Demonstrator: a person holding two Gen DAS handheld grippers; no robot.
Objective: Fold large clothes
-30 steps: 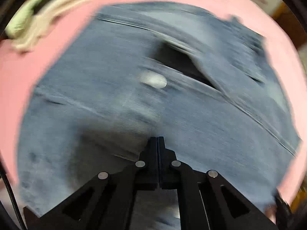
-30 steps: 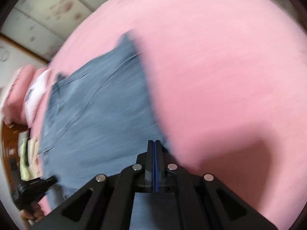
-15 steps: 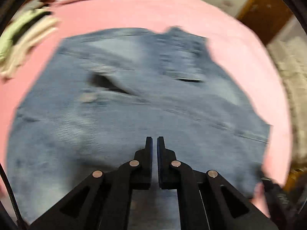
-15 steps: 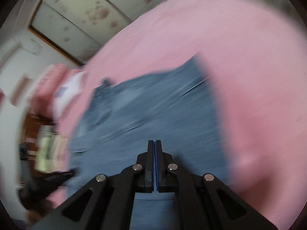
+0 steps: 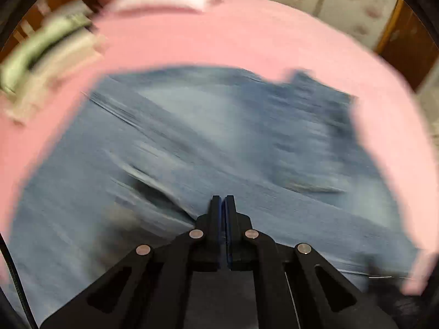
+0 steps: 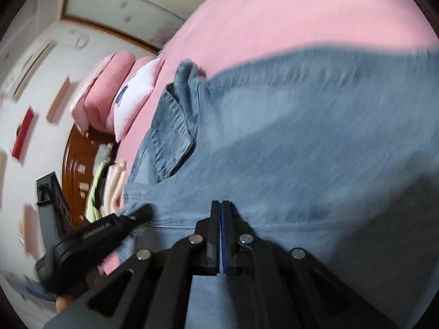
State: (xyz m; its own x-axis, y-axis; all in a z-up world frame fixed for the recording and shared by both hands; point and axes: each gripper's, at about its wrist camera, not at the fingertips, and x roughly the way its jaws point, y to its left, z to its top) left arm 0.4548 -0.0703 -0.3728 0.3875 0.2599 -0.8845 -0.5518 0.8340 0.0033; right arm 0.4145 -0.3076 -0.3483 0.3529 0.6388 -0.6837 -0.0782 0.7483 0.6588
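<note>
A pair of blue denim jeans (image 5: 208, 142) lies spread on a pink bed (image 5: 247, 41), and also fills the right wrist view (image 6: 301, 137). My left gripper (image 5: 222, 200) is shut on the jeans' near edge. My right gripper (image 6: 220, 204) is also shut on the denim near its near edge. The left gripper (image 6: 142, 213) shows at the lower left of the right wrist view, its tips on the jeans' edge. A back pocket (image 6: 171, 134) faces up. Both views are blurred.
A stack of folded light clothes (image 5: 46, 63) lies at the bed's left edge and also shows in the right wrist view (image 6: 107, 189). Pink and white pillows (image 6: 120, 96) sit at the head, by a wooden headboard (image 6: 78, 164). Floral panelled doors (image 5: 329, 2) stand beyond.
Both grippers have swung with the denim in their grip. The left gripper, slightly parted half a second ago, is shut. The jeans now fill more of the right wrist view.
</note>
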